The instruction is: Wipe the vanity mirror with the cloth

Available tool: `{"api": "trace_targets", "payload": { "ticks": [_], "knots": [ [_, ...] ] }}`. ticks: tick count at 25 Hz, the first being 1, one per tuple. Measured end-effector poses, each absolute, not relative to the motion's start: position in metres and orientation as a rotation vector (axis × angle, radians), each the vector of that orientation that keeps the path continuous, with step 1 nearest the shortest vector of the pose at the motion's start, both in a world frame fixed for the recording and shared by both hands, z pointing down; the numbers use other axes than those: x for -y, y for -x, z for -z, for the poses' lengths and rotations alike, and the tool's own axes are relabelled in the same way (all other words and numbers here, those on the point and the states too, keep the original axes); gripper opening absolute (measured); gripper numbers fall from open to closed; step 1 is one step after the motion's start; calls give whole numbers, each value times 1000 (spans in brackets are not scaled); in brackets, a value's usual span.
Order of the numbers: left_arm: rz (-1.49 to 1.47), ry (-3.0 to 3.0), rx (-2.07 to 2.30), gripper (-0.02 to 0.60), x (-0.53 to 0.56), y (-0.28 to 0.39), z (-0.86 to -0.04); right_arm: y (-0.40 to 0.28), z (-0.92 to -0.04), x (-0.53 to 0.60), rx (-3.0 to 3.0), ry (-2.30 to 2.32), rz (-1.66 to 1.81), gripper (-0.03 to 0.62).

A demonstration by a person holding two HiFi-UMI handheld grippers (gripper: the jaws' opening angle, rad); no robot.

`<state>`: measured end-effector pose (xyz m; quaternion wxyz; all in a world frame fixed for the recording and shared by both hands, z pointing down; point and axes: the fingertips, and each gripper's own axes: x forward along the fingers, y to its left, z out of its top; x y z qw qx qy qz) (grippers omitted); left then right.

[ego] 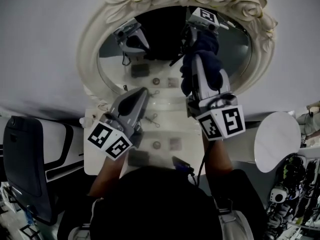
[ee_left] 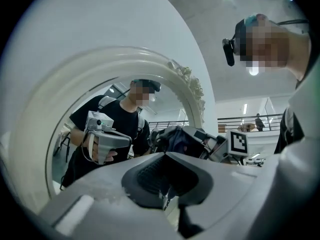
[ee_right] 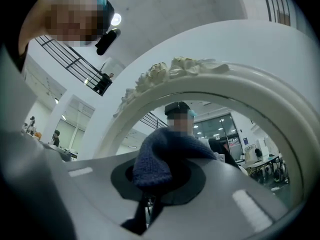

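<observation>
The oval vanity mirror (ego: pixel 235 51) stands in an ornate white frame (ego: pixel 92 44) carved with roses. My right gripper (ego: pixel 201 46) is shut on a dark blue knitted cloth (ego: pixel 204 54), and the cloth is held up against the glass right of centre. In the right gripper view the cloth (ee_right: pixel 157 159) bulges out of the right gripper (ee_right: pixel 152 186), with the frame (ee_right: pixel 200 71) arching above. My left gripper (ego: pixel 142 92) is lower, near the frame's bottom edge, shut with nothing in it. In the left gripper view the left gripper (ee_left: pixel 167 181) has its jaws together, and the cloth (ee_left: pixel 175 138) shows beyond.
A white vanity top (ego: pixel 95 159) lies under the mirror with small metal bits (ego: pixel 152 119) and a dark flat item (ego: pixel 139 157). A black chair (ego: pixel 22 159) stands at the left. To the right are a round white table (ego: pixel 277 134) and cluttered equipment (ego: pixel 295 189).
</observation>
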<state>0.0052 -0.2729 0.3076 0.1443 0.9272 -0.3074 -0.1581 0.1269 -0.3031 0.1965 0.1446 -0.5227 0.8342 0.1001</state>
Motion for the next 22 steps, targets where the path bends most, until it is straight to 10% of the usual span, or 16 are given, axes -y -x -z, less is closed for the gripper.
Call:
{"api": "trace_targets", "payload": {
  "ticks": [22],
  "knots": [
    [503,-2625,968,2,274,101,-314,11,-198,318,-2491,1419,-354,28]
  ]
}}
